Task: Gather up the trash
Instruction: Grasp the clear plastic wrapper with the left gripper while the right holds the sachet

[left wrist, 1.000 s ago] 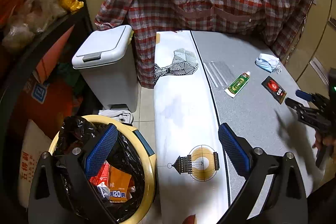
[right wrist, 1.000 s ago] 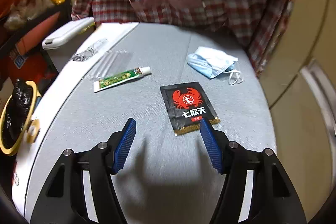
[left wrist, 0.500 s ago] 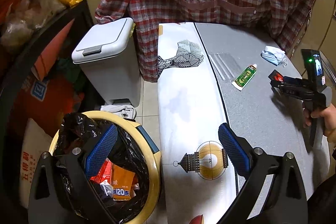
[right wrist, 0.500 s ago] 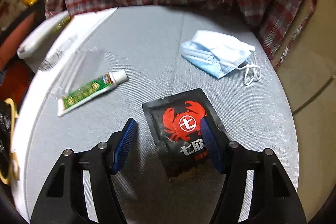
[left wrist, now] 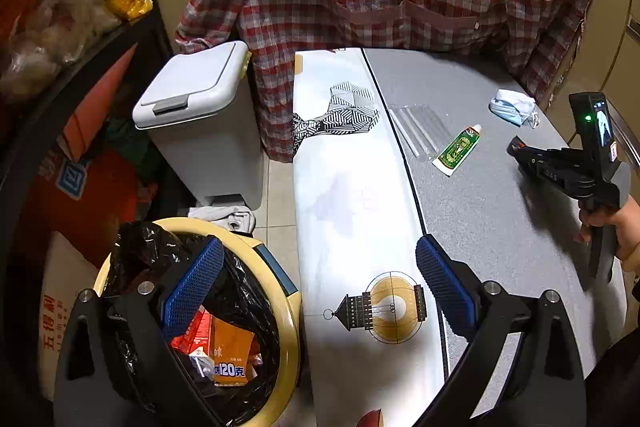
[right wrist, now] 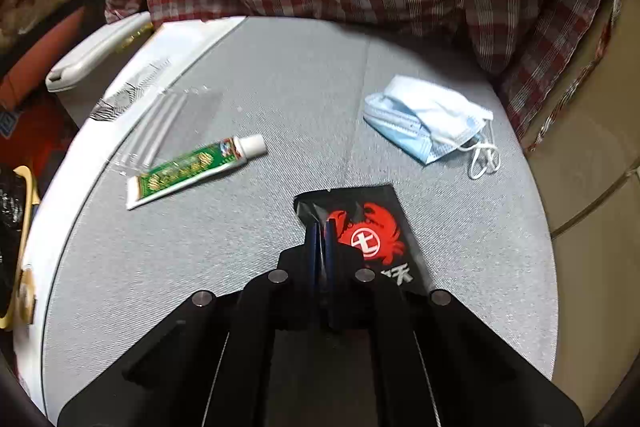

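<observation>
Black and red, the sachet (right wrist: pixel 376 227) lies on the grey table (right wrist: pixel 240 267), nearer to the person than the blue mask (right wrist: pixel 428 119) and to the right of the green tube (right wrist: pixel 188 167). The right gripper (right wrist: pixel 322 227) has its fingers pressed together on the sachet's left edge, where the foil wrinkles upward; this thin edge is probably the easiest part to pinch. The left gripper (left wrist: pixel 316 287) hangs with fingers spread and empty, one over the yellow bin (left wrist: pixel 288 311) beside the table, likely because the trash goes there. Clear wrapping (left wrist: pixel 416 127) also waits near the tube.
</observation>
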Available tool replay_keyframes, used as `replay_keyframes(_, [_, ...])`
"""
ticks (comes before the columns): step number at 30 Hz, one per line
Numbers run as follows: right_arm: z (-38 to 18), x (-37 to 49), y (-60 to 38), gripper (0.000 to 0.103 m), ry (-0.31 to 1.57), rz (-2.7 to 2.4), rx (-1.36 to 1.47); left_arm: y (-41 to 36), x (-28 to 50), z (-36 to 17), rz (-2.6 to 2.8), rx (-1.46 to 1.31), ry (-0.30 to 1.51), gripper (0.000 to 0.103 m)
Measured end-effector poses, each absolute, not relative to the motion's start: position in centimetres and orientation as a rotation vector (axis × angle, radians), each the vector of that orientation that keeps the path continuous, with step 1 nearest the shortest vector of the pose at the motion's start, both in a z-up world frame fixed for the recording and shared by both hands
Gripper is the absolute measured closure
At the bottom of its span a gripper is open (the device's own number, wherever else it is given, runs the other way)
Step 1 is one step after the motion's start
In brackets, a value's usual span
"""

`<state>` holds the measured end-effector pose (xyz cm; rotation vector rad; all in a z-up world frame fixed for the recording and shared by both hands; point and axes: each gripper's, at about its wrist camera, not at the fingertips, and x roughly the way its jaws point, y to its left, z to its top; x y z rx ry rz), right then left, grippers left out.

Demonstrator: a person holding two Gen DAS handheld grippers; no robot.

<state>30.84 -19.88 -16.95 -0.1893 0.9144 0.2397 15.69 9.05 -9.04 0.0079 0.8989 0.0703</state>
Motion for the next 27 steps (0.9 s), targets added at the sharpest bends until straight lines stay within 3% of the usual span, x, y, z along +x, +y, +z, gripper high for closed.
replay_keyframes(21, [-4.8,16.5,-20.4,0.100,0.671,0.330,0.030,5.3,14.0,-6.5,0.032,0.084,0.719,0.009])
replay_keyframes(27, [-4.8,14.9,-20.5,0.100,0.703,0.338,0.037,4.2,15.4,-7.5,-0.023,0.060,0.736,0.009])
